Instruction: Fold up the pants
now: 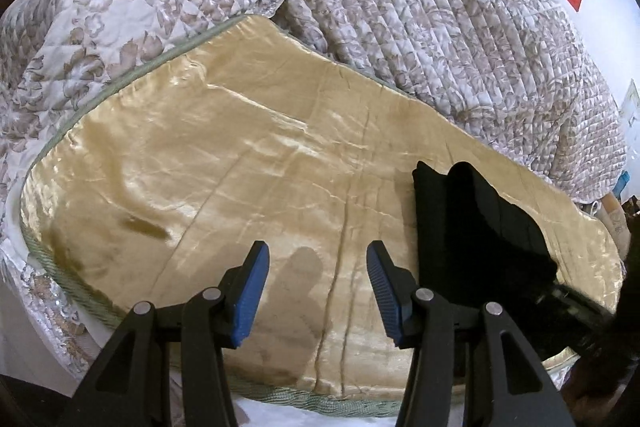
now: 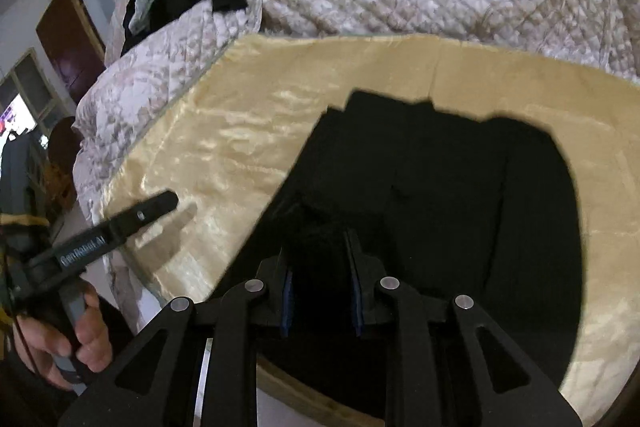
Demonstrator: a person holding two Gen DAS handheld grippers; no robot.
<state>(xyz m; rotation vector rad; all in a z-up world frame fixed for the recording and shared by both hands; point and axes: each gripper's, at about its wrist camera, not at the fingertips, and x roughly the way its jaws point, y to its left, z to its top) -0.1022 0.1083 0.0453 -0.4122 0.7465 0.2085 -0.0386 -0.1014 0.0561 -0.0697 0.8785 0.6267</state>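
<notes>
While right gripper point(image 2: 320, 279) pinches folded black fabric pants point(image 2: 440, 195) on shiny gold satin blanket point(image 2: 224, 147), left gripper point(image 1: 318, 291) hovers beside pants, jaws apart, empty, clear of fold.

A home bedroom: quilted floral bedspread point(image 1: 440, 7) covering a bed.

Left tool point(image 1: 318, 291): black linkage arms with triangular cutouts, silver round pivot pins, blue ribbed pads point(image 1: 250, 297) on both fingers. Right tool point(image 2: 322, 291): same black frame, same silver pins, blue pads only visible as thin edges. Seen from the right wrist, the left tool's side carries white lettering, blurred, on a black bar with a grey grip. Hand point(image 2: 60, 343) wraps that grip; dark sleeve with a yellowish band above it.
</notes>
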